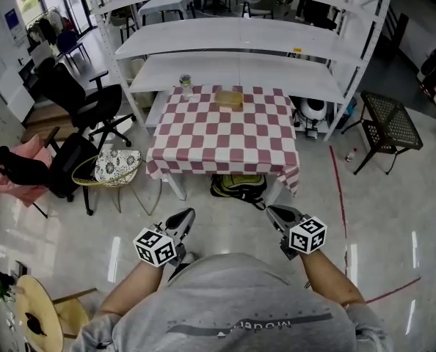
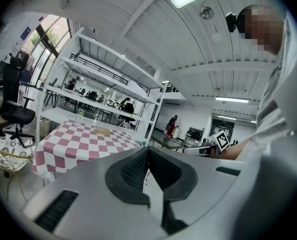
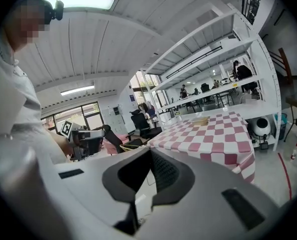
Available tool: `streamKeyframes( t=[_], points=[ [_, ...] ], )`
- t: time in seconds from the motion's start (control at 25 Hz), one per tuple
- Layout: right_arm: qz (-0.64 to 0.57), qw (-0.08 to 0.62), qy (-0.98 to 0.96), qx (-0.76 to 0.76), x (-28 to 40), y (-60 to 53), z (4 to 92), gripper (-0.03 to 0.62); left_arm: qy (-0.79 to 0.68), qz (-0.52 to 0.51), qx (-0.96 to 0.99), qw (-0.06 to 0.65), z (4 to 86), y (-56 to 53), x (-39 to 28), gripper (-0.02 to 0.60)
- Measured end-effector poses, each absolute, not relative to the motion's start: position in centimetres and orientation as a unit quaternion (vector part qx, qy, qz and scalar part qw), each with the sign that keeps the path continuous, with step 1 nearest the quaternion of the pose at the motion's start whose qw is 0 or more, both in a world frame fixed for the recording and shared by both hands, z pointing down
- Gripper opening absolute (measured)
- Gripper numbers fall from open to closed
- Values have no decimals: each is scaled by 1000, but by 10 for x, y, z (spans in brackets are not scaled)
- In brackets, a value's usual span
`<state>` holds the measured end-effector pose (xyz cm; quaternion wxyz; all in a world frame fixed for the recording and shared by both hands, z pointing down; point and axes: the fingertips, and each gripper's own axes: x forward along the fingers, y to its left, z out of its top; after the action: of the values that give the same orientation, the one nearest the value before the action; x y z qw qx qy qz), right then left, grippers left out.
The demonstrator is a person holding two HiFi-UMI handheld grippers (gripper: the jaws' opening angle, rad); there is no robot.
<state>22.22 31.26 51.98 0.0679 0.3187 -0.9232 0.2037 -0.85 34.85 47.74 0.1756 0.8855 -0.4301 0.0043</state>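
Observation:
My left gripper (image 1: pixel 184 216) and right gripper (image 1: pixel 274 212) are held low, close to the person's grey-shirted body, a step short of a table with a red-and-white checked cloth (image 1: pixel 225 134). Both point toward the table. In the left gripper view the gripper (image 2: pixel 148 149) has its black pads meeting at the tips with nothing between them. The right gripper (image 3: pixel 150 150) looks the same in its own view. On the table's far edge stand a small glass jar (image 1: pixel 186 85) and a flat tan object (image 1: pixel 230 98). Neither gripper touches anything.
White shelving (image 1: pixel 240 35) stands behind the table. A black office chair (image 1: pixel 82 105) and a wicker chair with a patterned cushion (image 1: pixel 115 167) are at the left. A dark bag (image 1: pixel 238 185) lies under the table. A black mesh side table (image 1: pixel 390 119) stands at the right, by a red floor line (image 1: pixel 339 189).

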Motion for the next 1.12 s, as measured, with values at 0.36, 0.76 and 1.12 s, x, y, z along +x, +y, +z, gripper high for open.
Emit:
streamKeyframes(
  t=[0.36, 0.76, 1.12],
  points=[
    [204, 74, -919, 330, 203, 270, 523, 25, -401, 5, 896, 190, 491, 300, -17, 12],
    [202, 70, -903, 373, 133, 186, 515, 25, -346, 13, 921, 180, 484, 198, -83, 12],
    [196, 57, -895, 396, 53, 100, 500, 26, -319, 21, 933, 164, 472, 107, -160, 12]
  ],
)
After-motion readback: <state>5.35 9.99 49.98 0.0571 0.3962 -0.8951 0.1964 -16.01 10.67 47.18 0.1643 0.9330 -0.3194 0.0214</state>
